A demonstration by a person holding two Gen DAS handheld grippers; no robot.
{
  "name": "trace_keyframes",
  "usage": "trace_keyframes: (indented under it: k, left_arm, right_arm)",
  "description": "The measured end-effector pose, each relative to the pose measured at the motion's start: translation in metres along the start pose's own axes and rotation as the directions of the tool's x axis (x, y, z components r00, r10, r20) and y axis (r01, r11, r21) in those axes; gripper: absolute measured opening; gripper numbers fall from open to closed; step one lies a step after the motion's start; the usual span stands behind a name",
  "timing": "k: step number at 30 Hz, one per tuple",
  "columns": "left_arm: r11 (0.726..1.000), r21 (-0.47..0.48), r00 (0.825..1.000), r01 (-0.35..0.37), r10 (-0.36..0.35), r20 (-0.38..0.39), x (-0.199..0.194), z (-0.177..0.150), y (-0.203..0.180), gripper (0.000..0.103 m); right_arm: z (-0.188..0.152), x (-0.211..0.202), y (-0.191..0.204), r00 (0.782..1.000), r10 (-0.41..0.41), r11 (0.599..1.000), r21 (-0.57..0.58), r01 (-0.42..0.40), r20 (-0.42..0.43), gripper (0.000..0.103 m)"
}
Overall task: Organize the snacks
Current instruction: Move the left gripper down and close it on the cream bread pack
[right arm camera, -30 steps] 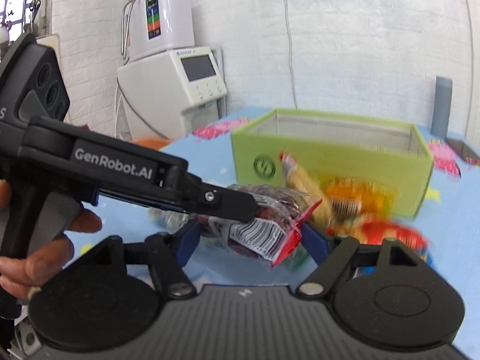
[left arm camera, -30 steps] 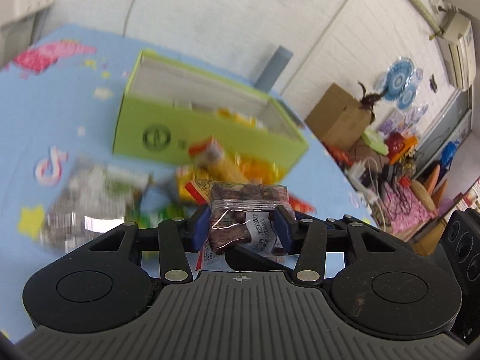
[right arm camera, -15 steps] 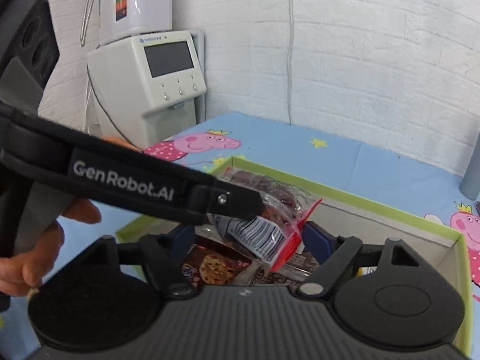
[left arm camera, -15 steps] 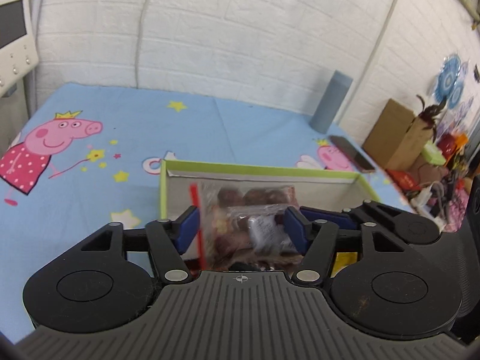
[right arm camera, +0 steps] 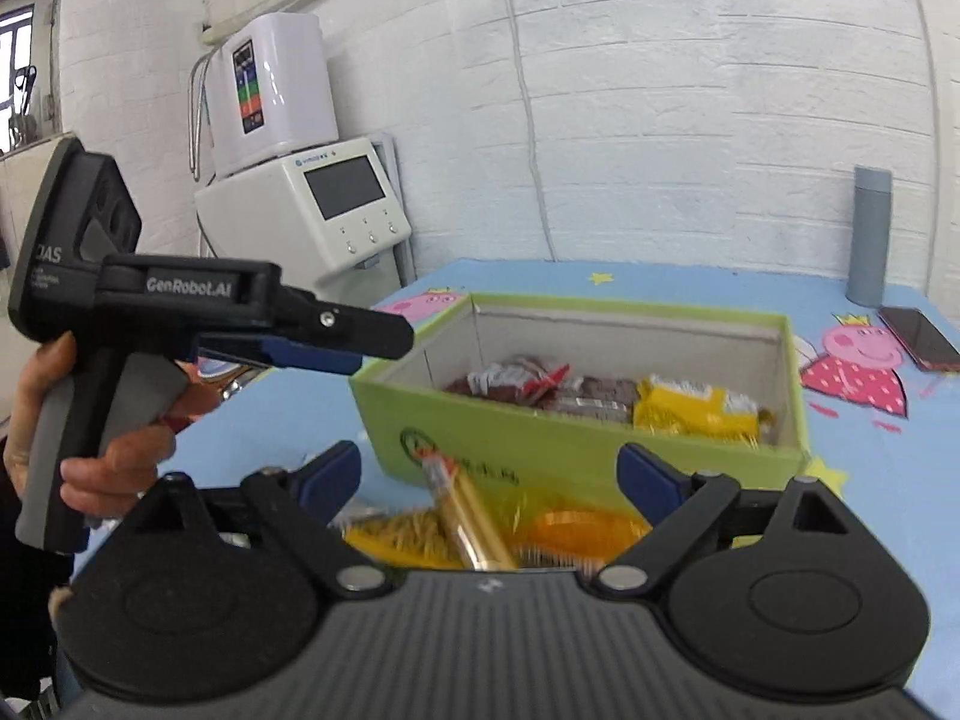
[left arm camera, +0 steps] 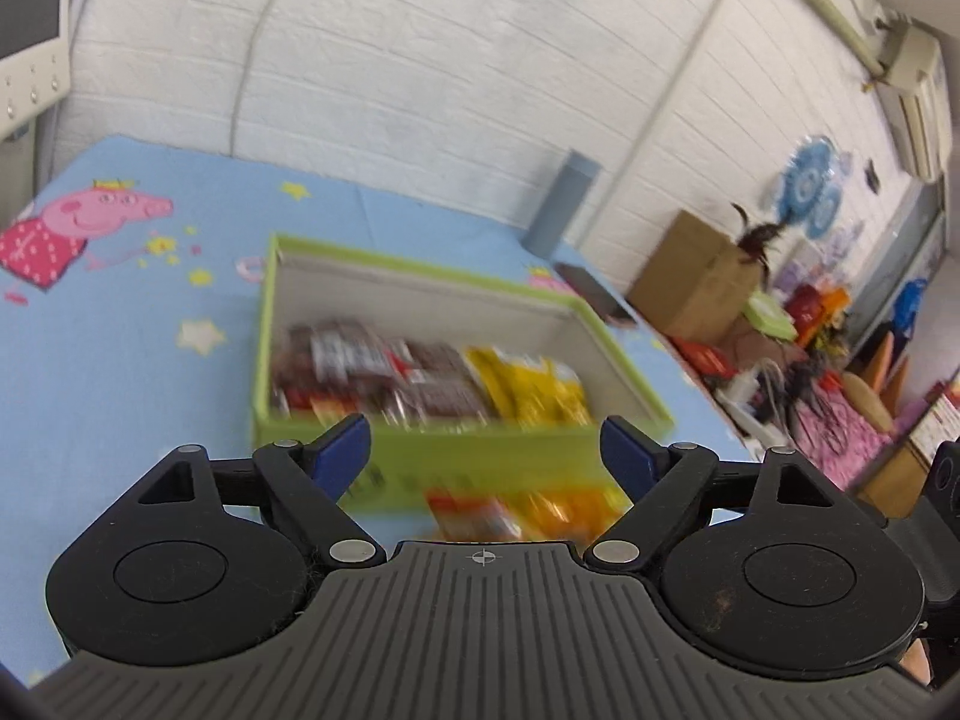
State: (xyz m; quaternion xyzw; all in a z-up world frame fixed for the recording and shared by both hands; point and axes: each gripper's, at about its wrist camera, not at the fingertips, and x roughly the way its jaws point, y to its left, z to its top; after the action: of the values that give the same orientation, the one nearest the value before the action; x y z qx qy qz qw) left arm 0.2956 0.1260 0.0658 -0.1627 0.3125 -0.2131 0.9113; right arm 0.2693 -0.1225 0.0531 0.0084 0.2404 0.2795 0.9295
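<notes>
A green open box [left arm camera: 456,468] [right arm camera: 540,441] stands on the blue tablecloth. Inside lie brown snack packets [left arm camera: 384,369] [right arm camera: 540,387] and a yellow packet [left arm camera: 528,390] [right arm camera: 696,411]. Loose orange and yellow snacks [left arm camera: 510,510] [right arm camera: 480,525] lie on the cloth in front of the box's near wall. My left gripper [left arm camera: 486,450] hangs before the box, its jaws opening with nothing between them. My right gripper [right arm camera: 489,471] is back from the box too, jaws opening, nothing held. In the right wrist view the left gripper [right arm camera: 336,342] shows from the side, carried by a hand [right arm camera: 114,456].
A grey cylinder [left arm camera: 564,201] [right arm camera: 870,234] and a dark phone [left arm camera: 594,297] [right arm camera: 918,339] lie beyond the box near the white brick wall. White machines [right arm camera: 300,204] stand off the table's left end. Cardboard box [left arm camera: 696,285] and clutter sit to the right.
Both grippers carried a clear bag of brown snacks over the box, spread their jaws and let it go; it now lies inside. Both have drawn back toward me from the box.
</notes>
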Motion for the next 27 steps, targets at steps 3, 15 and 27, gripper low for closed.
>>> trace_keyframes:
  k: [3,15,27]
  left_arm:
    - [0.999,0.000,0.997,0.051,-0.050,-0.061,-0.010,-0.043,-0.022,0.076]
    - [0.968,-0.221,0.958,0.115,-0.167,-0.233,0.000,-0.144,-0.054,0.072]
    - [0.977,-0.195,0.955,0.088,-0.138,-0.261,0.005,-0.143,-0.065,0.063]
  right_arm:
    - [-0.047,-0.040,0.006,0.999,-0.038,0.998,0.057,0.039,-0.030,0.093]
    - [-0.136,-0.068,0.020,0.982,-0.125,0.985,0.097,0.140,-0.142,0.093]
    - [-0.136,-0.076,0.033,0.990,-0.094,0.991,0.082,0.103,-0.105,0.093]
